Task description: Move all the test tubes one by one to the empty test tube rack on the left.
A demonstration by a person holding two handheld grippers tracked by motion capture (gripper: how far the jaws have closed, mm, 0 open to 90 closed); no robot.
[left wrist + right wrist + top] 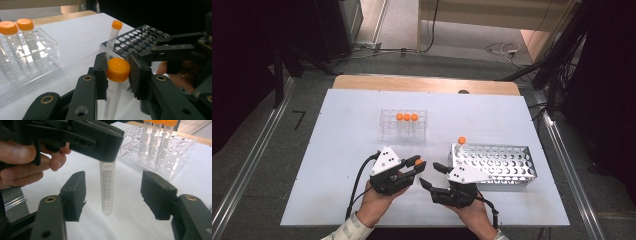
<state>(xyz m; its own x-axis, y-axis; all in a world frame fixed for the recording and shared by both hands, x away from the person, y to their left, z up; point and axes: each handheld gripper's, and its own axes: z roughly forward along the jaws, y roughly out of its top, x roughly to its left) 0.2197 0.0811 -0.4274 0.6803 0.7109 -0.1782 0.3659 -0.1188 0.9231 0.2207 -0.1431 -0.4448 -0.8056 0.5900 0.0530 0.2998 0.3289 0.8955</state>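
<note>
One tube (460, 145) is already standing in the metal rack (512, 176), while three tubes (407, 120) are still waiting in the clear rack (384, 131), so the transfer looks early. The left tool (416, 165) is gripping a fourth tube (115, 85) by its orange cap, hanging upright above the worktop (342, 145). The right tool (431, 176), jaws spread wide, is sitting just beside it, bracketing the tube's lower end without touching.
</note>
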